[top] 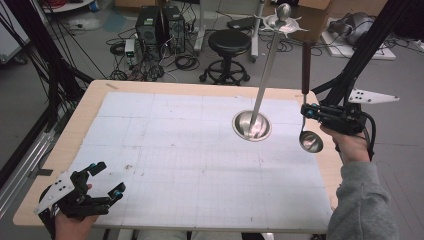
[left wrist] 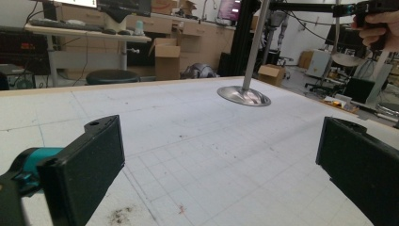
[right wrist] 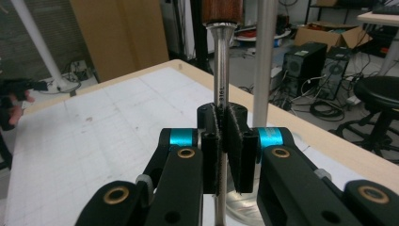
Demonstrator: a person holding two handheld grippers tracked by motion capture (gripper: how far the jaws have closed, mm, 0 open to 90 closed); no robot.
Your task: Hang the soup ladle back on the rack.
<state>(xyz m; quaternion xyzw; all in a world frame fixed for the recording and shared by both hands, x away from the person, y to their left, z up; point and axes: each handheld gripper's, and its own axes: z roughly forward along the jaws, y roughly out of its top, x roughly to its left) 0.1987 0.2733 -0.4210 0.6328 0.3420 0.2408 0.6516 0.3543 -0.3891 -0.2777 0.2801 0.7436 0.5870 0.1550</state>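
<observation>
Table [top: 150, 150]: wide gridded white mat on a wooden top, bare but for one fixture; a few dark specks near the front left.

Stand [top: 251, 125]: round steel dish base on the mat, right of centre, with a thin pole rising to a ball top and small hook arms [top: 281, 22]. None of the hooks that I can make out carries anything.

Ladle [top: 310, 141]: off the table, held upright in the air at the right edge, bowl down, dark wooden handle up. It sits right of the stand's pole and apart from it; the handle end is below the hook arms.

Right gripper [top: 306, 111]: pads pressed together on the ladle's steel shaft [right wrist: 221, 94], just under the wooden grip. In the right gripper view the stand's pole [right wrist: 264, 61] rises just behind the pinch.

Left gripper [top: 106, 179]: jaws spread wide, nothing between them, low over the front left corner, well apart from the stand.

Done, as I read it: ladle picked up and brought beside the stand.

Left, as I read it: lift the handle end to a hook arm, catch it there, let go. Hanging hasn't begun.
</observation>
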